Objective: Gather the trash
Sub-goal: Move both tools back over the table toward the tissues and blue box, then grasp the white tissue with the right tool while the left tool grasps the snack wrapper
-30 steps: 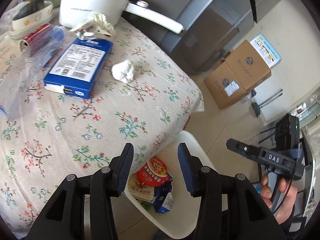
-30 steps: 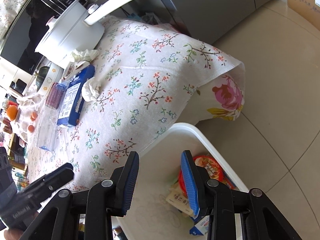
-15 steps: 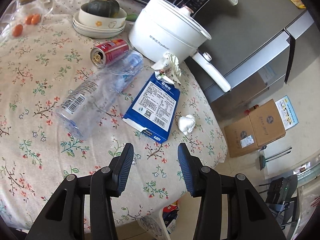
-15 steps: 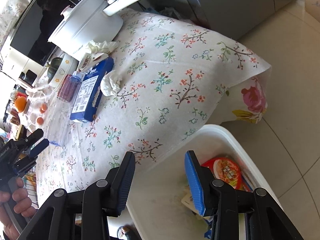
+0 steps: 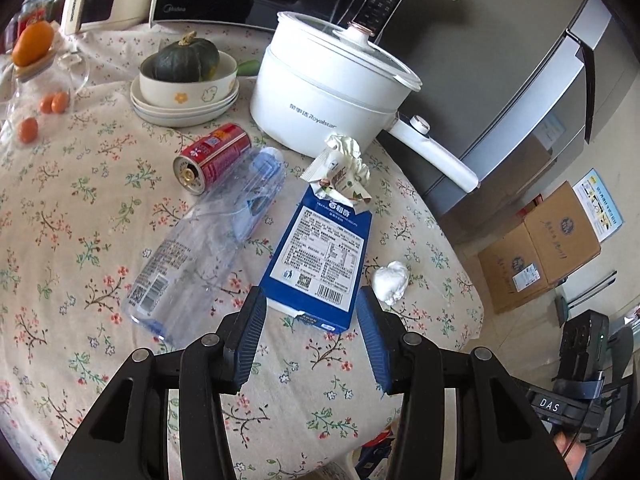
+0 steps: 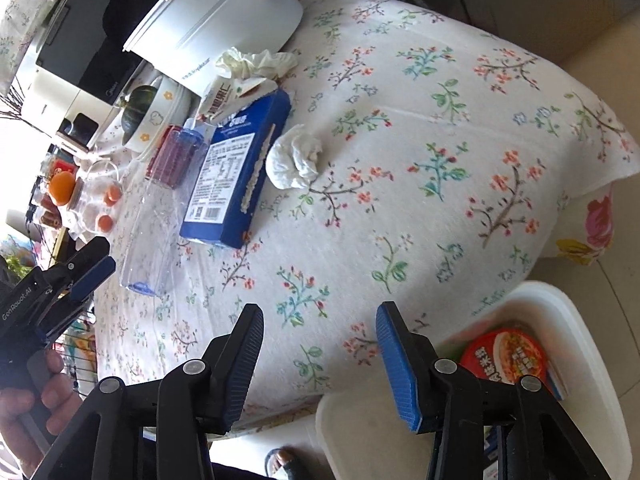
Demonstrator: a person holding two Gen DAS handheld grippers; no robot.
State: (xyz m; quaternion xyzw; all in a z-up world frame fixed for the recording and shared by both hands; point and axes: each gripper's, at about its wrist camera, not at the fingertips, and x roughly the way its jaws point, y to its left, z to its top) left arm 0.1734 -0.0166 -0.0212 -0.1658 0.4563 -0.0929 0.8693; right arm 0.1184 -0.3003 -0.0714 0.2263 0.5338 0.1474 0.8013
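Your left gripper (image 5: pixel 310 336) hangs over the table (image 5: pixel 80 240) with its jaws apart and nothing between them, the near end of the blue carton (image 5: pixel 320 260) showing just beyond the fingertips. Your right gripper (image 6: pixel 320 364) is likewise released; its jaws have just been opening and hold nothing, poised above the table's near edge beside the white bin (image 6: pixel 560 420).

The trash lies toward the table's far side. The blue carton lies flat, a crumpled tissue (image 5: pixel 391 277) just beside its right edge and a torn wrapper (image 5: pixel 340 172) with a second crumpled tissue (image 5: pixel 354 152) at its far end, against the white electric pot (image 5: pixel 328 100). Left of the carton lies a clear plastic bottle (image 5: pixel 208 248) on its side, and touching its cap end a red can (image 5: pixel 212 156), also on its side. The bin stands on the floor below the table's edge and already holds a red instant-noodle cup (image 6: pixel 504 356).
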